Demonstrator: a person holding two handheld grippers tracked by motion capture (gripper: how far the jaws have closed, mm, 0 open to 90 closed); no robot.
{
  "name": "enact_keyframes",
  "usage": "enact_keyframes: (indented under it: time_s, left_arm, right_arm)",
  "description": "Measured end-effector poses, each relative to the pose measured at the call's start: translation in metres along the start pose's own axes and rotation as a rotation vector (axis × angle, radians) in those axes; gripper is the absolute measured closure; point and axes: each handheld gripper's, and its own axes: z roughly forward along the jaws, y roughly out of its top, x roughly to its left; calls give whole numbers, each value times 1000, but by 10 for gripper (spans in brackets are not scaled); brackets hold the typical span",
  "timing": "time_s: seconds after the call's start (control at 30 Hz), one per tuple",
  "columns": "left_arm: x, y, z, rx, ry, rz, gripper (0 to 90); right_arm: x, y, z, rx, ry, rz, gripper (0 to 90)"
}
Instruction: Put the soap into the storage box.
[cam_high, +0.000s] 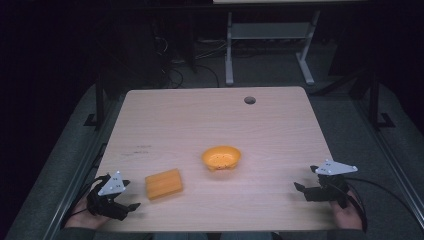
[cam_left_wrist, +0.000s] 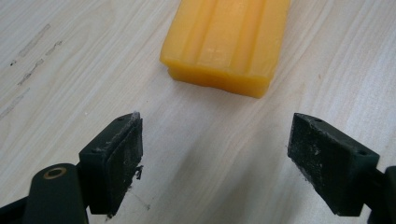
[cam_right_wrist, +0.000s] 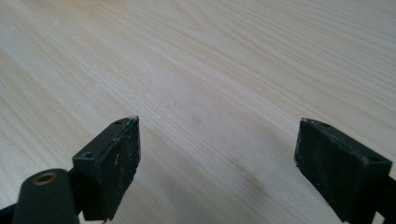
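lab/office | bare desk (cam_high: 280, 125) | floor cables (cam_high: 172, 75) | second desk frame (cam_high: 270, 45)

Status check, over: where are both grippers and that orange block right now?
Left gripper open, aimed at orange block, not touching. Right gripper open over bare table. Orange bowl sits beyond block, apart. Nothing between left gripper and block.
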Motion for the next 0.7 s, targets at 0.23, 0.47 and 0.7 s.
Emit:
enact_keyframes:
  time_s: [0.23,0.47,0.7]
  left_arm:
    - [-1,4,2,14,-5,13,174]
    - [1,11,1,20,-12,25,174]
    - [1,22,2,48,-33,51,175]
  right_arm:
    - [-1,-1,0,-3,1,1,139]
    - [1,0,0,-3,2,3,139]
    - [2,0,-1,-5,7,3,139]
